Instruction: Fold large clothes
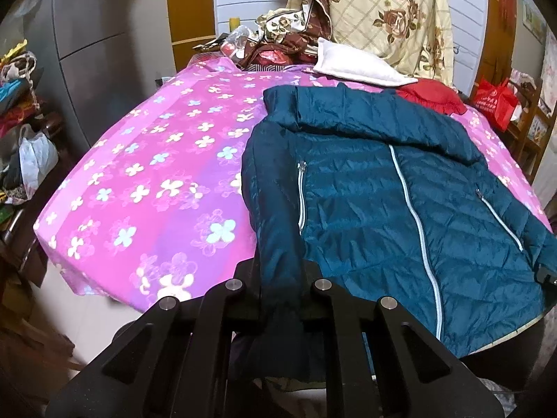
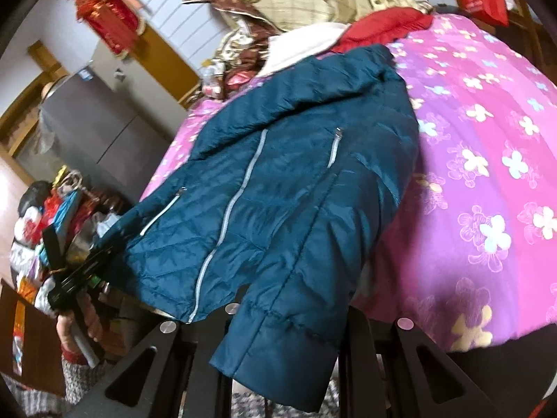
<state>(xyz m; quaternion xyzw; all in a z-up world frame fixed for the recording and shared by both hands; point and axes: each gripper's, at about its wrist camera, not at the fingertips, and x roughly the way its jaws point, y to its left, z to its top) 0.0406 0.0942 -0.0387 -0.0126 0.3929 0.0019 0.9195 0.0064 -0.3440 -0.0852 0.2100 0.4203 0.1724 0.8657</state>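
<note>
A teal quilted jacket (image 1: pixel 400 191) with pale zips lies front up on the pink flowered bedsheet (image 1: pixel 156 174), hood toward the far end. My left gripper (image 1: pixel 280 278) is shut on the jacket's left sleeve, which runs down between its black fingers. In the right wrist view the same jacket (image 2: pixel 278 174) hangs off the bed's near edge. There my right gripper (image 2: pixel 292 310) is shut on the other sleeve near the cuff. The left gripper (image 2: pixel 80 271) shows at the jacket's far hem corner, held by a hand (image 2: pixel 80 327). The right gripper's tip (image 1: pixel 548 275) peeks in at the left wrist view's right edge.
A white pillow (image 1: pixel 355 66), a red garment (image 1: pixel 431 95) and a floral quilt (image 1: pixel 390 10) pile up at the bed's far end. A red bag (image 1: pixel 494 101) hangs at the right. A grey cabinet (image 1: pixel 94 35) and heaped clutter (image 1: pixel 21 139) stand left of the bed.
</note>
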